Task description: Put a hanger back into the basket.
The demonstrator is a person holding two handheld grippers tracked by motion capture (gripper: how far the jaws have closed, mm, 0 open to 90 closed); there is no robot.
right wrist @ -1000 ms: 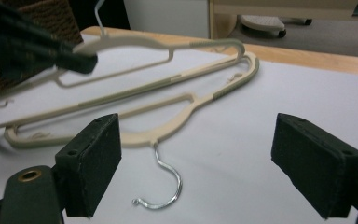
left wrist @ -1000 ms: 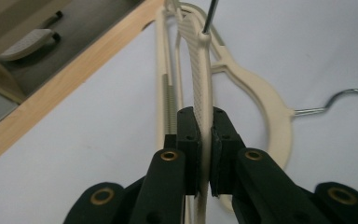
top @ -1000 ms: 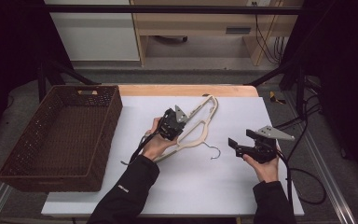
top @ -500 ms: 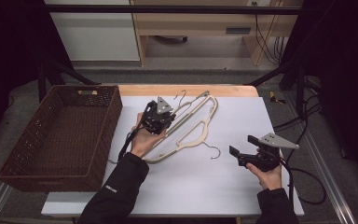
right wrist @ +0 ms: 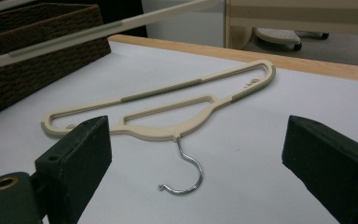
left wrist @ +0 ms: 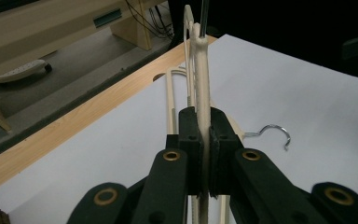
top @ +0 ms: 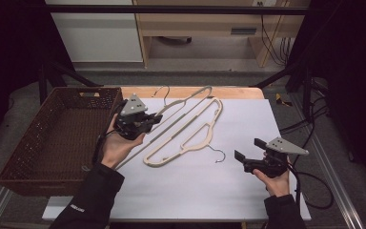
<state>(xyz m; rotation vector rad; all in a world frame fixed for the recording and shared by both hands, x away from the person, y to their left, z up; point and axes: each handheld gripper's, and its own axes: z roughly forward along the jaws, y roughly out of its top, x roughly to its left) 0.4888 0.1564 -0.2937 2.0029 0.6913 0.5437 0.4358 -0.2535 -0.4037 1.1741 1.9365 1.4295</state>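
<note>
Slippage threatens: left claw [top: 148,120] pinches one hanger [left wrist: 201,93] by its thin bar; wide-open right claw [top: 247,156] holds nothing, offering no support.

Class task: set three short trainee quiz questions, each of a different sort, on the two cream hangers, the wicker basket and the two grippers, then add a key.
1. True or false: the left gripper is shut on a cream plastic hanger.
2. Where is the second cream plastic hanger with the metal hook? A) in the brown wicker basket B) flat on the white table top C) in the right gripper
3. Fill in: the right gripper's jaws stand ____, with nothing between them.

Key: 1 true; 2 B; 3 open. The right gripper's jaws have just been opening.
</note>
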